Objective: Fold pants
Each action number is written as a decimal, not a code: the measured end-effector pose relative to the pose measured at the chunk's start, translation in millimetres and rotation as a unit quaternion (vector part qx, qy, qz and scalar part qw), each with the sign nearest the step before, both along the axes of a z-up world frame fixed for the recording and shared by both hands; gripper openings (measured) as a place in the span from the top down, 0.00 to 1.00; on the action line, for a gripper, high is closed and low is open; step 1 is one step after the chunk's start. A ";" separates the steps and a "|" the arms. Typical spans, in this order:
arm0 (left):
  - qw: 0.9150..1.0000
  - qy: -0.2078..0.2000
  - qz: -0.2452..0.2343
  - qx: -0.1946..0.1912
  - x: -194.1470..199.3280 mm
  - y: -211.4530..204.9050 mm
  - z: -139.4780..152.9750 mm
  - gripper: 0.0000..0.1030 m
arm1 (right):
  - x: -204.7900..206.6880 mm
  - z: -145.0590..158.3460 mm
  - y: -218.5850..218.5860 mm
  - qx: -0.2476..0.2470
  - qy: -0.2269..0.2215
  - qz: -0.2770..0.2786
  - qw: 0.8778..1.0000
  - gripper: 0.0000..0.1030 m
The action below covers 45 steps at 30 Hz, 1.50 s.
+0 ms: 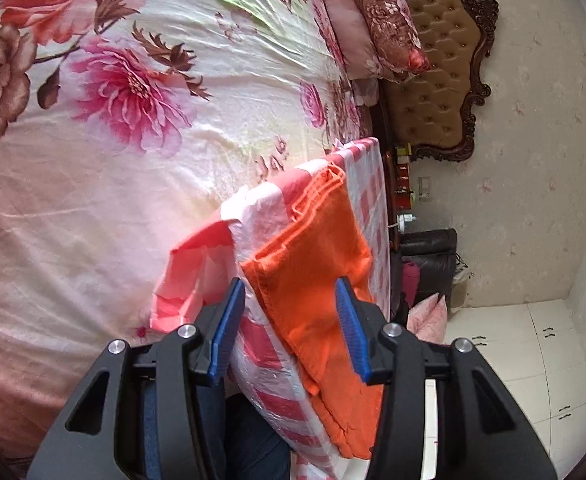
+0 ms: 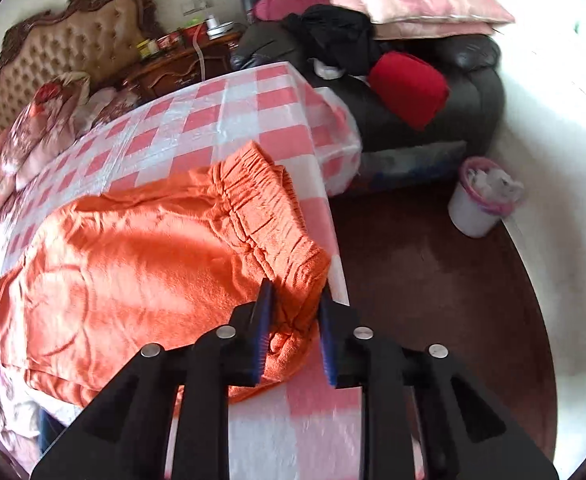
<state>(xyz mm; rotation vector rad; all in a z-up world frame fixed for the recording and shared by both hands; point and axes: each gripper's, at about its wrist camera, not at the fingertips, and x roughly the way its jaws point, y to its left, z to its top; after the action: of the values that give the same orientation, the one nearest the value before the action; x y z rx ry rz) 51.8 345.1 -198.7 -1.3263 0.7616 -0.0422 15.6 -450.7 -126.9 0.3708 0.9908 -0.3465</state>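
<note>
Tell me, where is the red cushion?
In the right wrist view, upper right: the red cushion lies on the black sofa, beyond the checked cloth.

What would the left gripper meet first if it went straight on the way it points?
Most likely the orange fleece pants, lying between the left gripper's open blue fingers on the pink checked plastic cloth. Depth is unclear.

We see a bedroom with a tufted headboard [image 2: 73,52] against pale flowered wallpaper [image 1: 533,160], a black leather sofa [image 2: 453,92] piled with cushions, a white bin [image 2: 477,208] and a dark floor [image 2: 433,280].
</note>
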 end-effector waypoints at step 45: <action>0.506 -0.249 -0.457 0.688 -0.7 -452.7 29.7 0.75 | -5.9 -15.8 283.7 -0.046 0.002 0.328 0.943 1.00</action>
<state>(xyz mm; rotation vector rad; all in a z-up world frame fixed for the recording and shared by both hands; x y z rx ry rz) 51.1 -107.5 -168.9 0.7456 0.5943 -0.5287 9.8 -167.1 -142.7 -0.0581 1.0403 0.2131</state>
